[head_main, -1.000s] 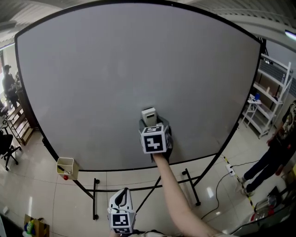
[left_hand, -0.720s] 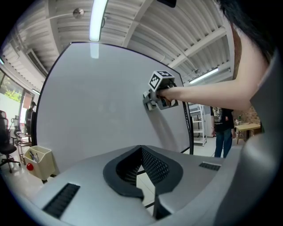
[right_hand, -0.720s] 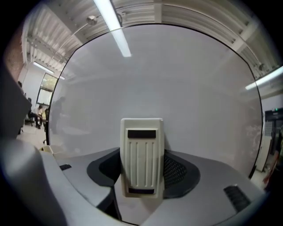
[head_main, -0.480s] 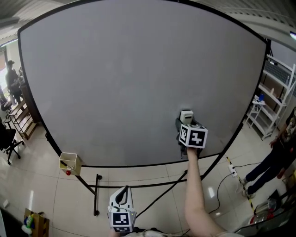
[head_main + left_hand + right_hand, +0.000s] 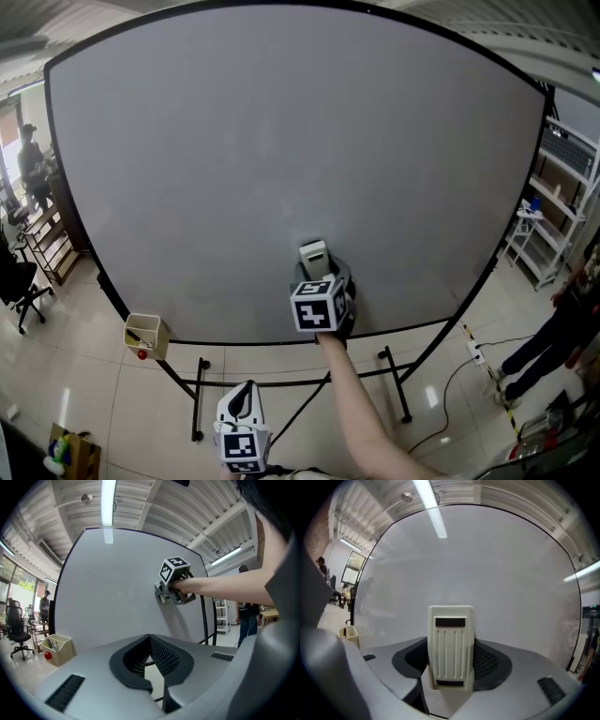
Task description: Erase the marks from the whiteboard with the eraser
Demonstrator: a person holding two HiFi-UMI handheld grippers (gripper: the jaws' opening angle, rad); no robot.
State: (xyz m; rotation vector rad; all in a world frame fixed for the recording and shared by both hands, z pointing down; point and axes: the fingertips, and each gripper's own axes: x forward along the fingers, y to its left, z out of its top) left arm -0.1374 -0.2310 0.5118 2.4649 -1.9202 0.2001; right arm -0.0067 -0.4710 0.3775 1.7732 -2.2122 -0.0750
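Note:
A large whiteboard (image 5: pixel 281 141) on a black stand fills the head view; its surface looks plain grey-white with no marks I can make out. My right gripper (image 5: pixel 317 272) is shut on a cream plastic eraser (image 5: pixel 313 255) and presses it against the board's lower middle. From the right gripper view the eraser (image 5: pixel 450 646) stands upright between the jaws, flat on the whiteboard (image 5: pixel 487 573). My left gripper (image 5: pixel 242 412) hangs low near the person's body, jaws shut with nothing in them. The left gripper view shows the right gripper (image 5: pixel 173 585) on the whiteboard (image 5: pixel 112 588).
A small beige box (image 5: pixel 147 335) with pens and a red object hangs at the board's lower left corner. White shelving (image 5: pixel 553 216) stands at the right, with a person (image 5: pixel 548 342) and floor cables nearby. Chairs and another person (image 5: pixel 33 169) are at the far left.
My right gripper swept the eraser along the board's lower edge: from the middle to the right, then back to the middle. The left gripper stayed low.

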